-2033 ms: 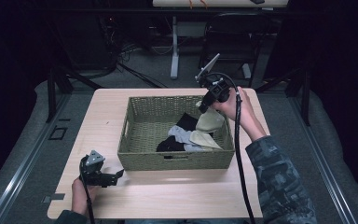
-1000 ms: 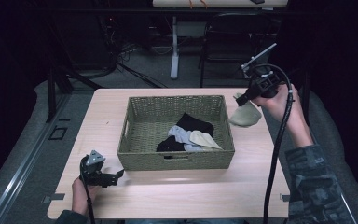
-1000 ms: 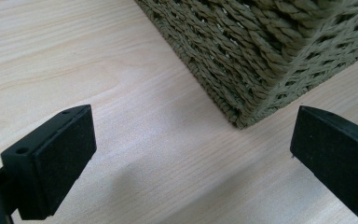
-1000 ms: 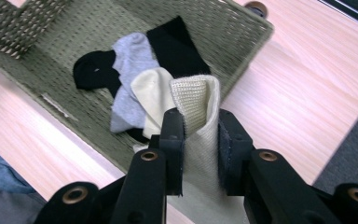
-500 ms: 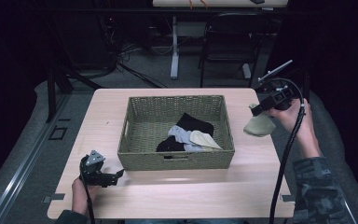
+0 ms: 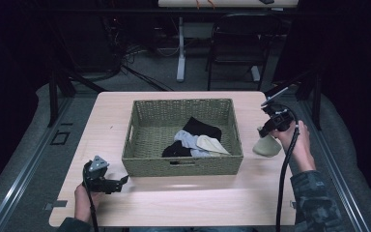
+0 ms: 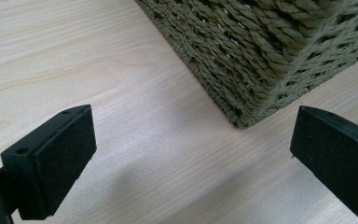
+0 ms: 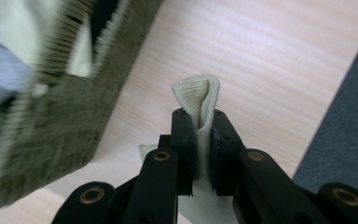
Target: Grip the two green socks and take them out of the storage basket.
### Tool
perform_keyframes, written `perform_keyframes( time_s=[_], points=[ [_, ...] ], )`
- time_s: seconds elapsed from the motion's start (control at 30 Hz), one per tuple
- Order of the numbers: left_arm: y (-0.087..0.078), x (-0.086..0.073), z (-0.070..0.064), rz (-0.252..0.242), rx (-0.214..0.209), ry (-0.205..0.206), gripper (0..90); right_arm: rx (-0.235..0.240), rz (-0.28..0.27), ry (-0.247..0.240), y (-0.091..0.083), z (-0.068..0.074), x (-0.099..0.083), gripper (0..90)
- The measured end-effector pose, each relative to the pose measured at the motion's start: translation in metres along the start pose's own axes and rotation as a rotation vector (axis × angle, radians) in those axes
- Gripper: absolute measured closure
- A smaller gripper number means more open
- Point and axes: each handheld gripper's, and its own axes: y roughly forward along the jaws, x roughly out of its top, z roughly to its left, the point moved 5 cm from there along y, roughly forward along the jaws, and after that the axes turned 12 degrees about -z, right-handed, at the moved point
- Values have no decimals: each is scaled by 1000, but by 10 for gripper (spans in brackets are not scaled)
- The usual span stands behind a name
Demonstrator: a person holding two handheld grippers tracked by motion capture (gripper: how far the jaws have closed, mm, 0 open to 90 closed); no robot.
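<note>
On my right gripper [image 8: 198, 140] I see the two black jaws pressed together on a fold of the cream sock [image 8: 198, 95], the knit cuff bunched and poking up past the tips with no gap on either side. From the high view, that sock [image 6: 266, 146] hangs below the right gripper [image 6: 266, 131] over the table [image 6: 183, 200], just off the right wall of the wicker basket [image 6: 183, 164] and apart from it (whether the toe touches the wood I cannot tell). Inside the basket lie a black garment [image 6: 202, 128], a pale blue-grey piece [image 6: 187, 141] and a second cream piece [image 6: 211, 144], heaped toward its right half.

My left gripper [image 7: 191, 154] sits spread wide, both pads well apart with only bare wood between them, grasping nothing. It points at the near left corner of the basket [image 7: 261, 56], close but not touching. In the high view the left gripper [image 6: 107, 182] rests low by the table's front edge.
</note>
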Motion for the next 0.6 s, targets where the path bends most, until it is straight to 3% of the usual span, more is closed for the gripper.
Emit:
perform_keyframes(
  time_s=[0.2,0.5,0.6],
  points=[
    [0,0,0,0,0,3,3,6,60,30,47,-4,-20,822],
    [0,0,0,-1,0,2,3,8,87,56,81,-4,-35,795],
    [0,0,1,1,1,3,3,5,78,64,83,-5,-36,723]
  ],
)
